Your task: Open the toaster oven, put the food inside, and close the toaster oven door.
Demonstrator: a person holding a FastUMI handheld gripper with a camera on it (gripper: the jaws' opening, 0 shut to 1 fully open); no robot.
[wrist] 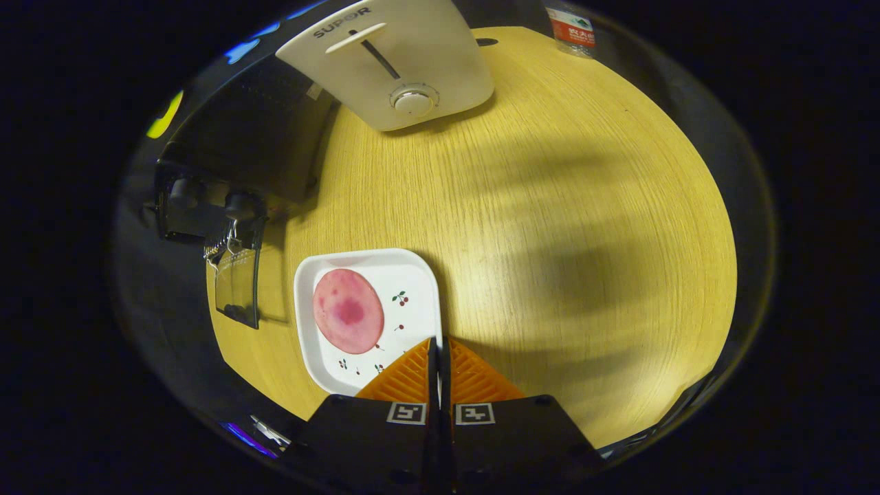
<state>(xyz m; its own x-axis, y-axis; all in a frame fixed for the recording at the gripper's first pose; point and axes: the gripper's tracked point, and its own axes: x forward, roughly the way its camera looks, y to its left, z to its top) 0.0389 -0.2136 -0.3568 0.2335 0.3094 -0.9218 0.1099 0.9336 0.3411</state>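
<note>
A round pink slice of food (pixel 348 311) lies on a white square plate (pixel 412 275) on the wooden table (pixel 550 240). My gripper (pixel 438 342) hovers above the plate's near right corner, its fingers pressed together with nothing between them. The black toaster oven (pixel 240 144) stands at the table's far left, with two dark knobs (pixel 210 198) facing me. Its glass door (pixel 237 292) hangs open and down, just left of the plate.
A white pop-up toaster (pixel 395 62) stands at the back of the table, right of the oven. A plastic bottle (pixel 572 29) with a red label sits at the far right edge. Broad bare wood lies right of the plate.
</note>
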